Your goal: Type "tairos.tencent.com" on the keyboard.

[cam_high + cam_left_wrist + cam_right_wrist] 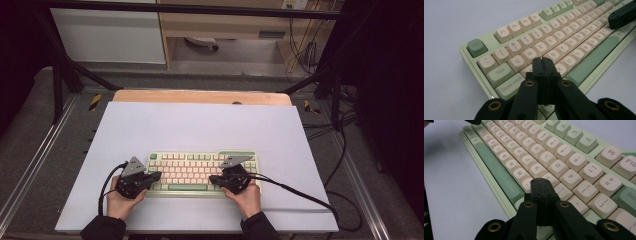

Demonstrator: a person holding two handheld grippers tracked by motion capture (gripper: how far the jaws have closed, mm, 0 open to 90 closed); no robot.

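white table surface [200, 125]: large sheet covering the bench, wooden edge [200, 96] exposed along the far side. keyboard [200, 172]: pale green case, cream keycaps with green accent keys, flat on the near half of the sheet, centred between both hands, long side parallel to the near table edge. left gripper [154, 176]: held in the left hand [120, 200] at the keyboard's left end, jaws pressed fully together with nothing between them, grey three-cornered plate on top, cable looping off to the left. in the left gripper view, closed tip [542, 60] positioned over the left letter block, just in front of the w and d keys, near the tab and caps lock keys; contact with a keycap not determinable. right gripper [214, 179]: held in the right hand [247, 197] at the keyboard's right part, jaws likewise closed flat against each other, empty, cable trailing right across the sheet. in the right gripper view, closed tip [540, 180] positioned over the right letter block, beside the k and m keys, just short of the l position; contact not determinable. space bar [496, 170]: long green key along the near row, between the two tips.
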